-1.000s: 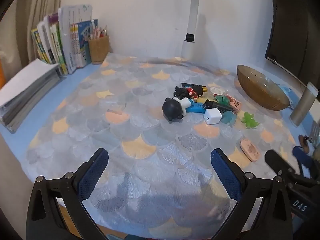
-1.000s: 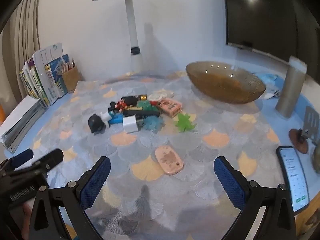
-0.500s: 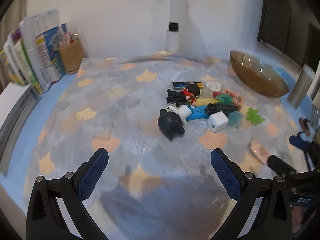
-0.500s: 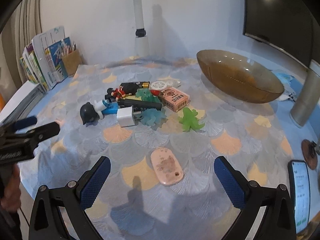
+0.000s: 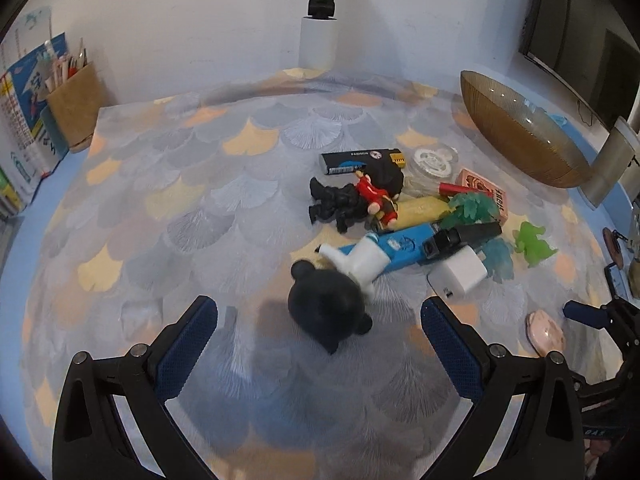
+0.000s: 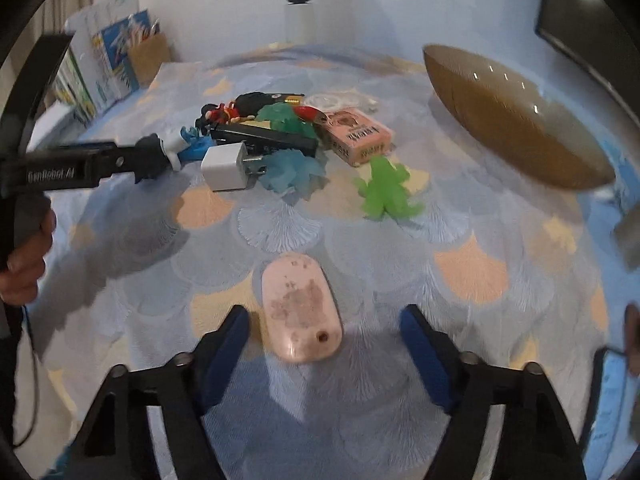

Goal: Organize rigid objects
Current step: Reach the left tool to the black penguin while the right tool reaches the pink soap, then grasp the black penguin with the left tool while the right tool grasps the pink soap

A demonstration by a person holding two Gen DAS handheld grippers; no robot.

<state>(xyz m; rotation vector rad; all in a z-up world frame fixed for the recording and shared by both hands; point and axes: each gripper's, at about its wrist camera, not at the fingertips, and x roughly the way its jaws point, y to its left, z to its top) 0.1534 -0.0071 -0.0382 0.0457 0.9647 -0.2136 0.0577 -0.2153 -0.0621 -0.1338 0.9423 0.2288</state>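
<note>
A pile of small rigid things lies mid-table: a black round-headed figure (image 5: 326, 306), a white charger cube (image 5: 460, 274), a blue bar (image 5: 400, 248), a green toy (image 6: 386, 188) and a pink box (image 6: 358, 138). My left gripper (image 5: 318, 334) is open, with the black figure's head just ahead between its fingertips, untouched. A pink oval tag (image 6: 300, 304) lies apart from the pile. My right gripper (image 6: 324, 338) straddles the tag's near end; its jaws are closing and its pads stand clear of the tag. The left gripper's finger (image 6: 100, 162) crosses the right wrist view.
An amber glass bowl (image 5: 520, 128) stands at the right rear. A lamp post (image 5: 318, 32) rises at the back wall. Books and a brown pen holder (image 5: 74, 106) line the left side. A grey cylinder (image 5: 608, 168) and a phone (image 6: 612, 408) sit at the right edge.
Both grippers moved forward and down: the left one closed in on the black figure, the right one came over the pink tag and its jaws narrowed.
</note>
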